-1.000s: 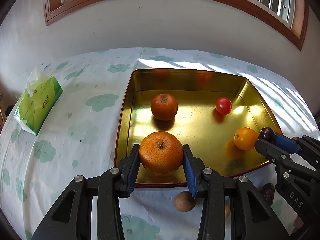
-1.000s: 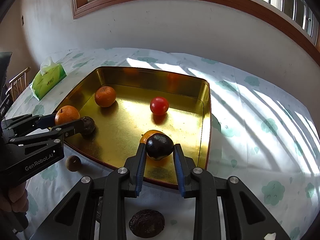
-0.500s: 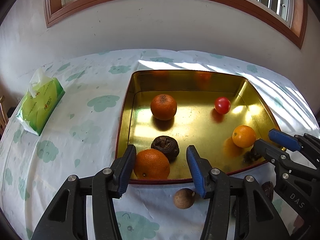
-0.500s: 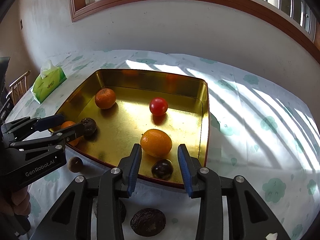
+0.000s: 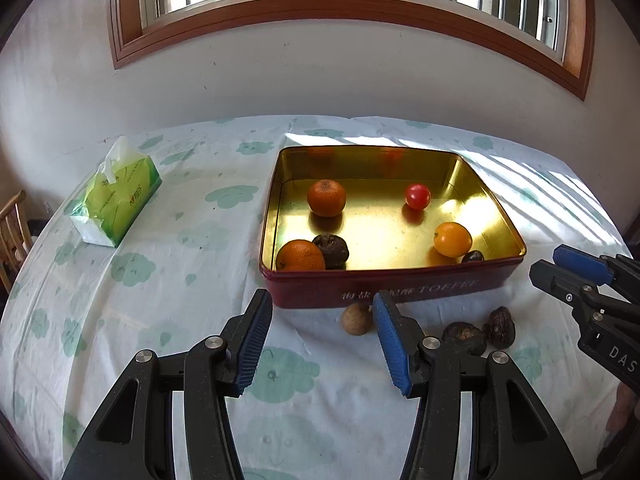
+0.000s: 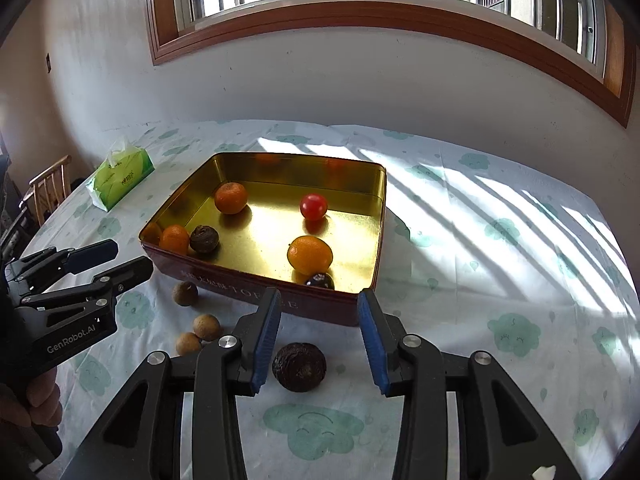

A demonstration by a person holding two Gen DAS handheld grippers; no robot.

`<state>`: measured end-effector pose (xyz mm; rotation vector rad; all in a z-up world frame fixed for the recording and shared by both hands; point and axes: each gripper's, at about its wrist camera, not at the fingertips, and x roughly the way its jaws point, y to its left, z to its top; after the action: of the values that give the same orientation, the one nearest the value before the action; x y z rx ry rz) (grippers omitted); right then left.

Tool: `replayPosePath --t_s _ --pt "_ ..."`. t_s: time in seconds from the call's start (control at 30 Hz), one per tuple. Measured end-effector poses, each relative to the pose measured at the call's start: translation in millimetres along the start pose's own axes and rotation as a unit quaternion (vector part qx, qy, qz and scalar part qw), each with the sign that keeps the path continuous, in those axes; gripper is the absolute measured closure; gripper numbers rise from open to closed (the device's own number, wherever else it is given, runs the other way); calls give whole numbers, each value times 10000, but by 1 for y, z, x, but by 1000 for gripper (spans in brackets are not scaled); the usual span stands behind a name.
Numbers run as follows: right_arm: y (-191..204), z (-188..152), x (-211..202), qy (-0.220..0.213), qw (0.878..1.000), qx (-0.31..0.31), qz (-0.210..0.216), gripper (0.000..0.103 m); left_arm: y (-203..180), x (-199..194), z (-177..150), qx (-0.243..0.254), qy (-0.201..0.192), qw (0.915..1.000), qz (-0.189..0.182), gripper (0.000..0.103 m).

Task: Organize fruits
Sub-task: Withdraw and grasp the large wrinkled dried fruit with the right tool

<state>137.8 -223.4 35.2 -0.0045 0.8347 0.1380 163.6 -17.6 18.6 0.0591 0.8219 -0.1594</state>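
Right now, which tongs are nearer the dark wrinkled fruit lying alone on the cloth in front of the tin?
Right. The right tongs are open with the dark wrinkled fruit between their fingers. The left tongs sit off to its left, open, facing a small brown fruit.

Left gripper (image 5: 320, 334) and right gripper (image 6: 318, 336) both gape wide, holding nothing.

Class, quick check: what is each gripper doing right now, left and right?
Left gripper: open, holding nothing.
Right gripper: open, holding nothing; a dark wrinkled fruit lies on the cloth between its fingers.
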Motion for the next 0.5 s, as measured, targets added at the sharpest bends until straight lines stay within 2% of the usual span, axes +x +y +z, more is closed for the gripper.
replayPosePath --t_s 0.3,0.5 --pt "-1 -49 -11 335 9994 16 6 66 -1 -16 -59 -22 246 9997 27 49" --pt "4 -67 0 560 9984 -2 64 66 -4 -16 -83 -66 378 9993 8 49"
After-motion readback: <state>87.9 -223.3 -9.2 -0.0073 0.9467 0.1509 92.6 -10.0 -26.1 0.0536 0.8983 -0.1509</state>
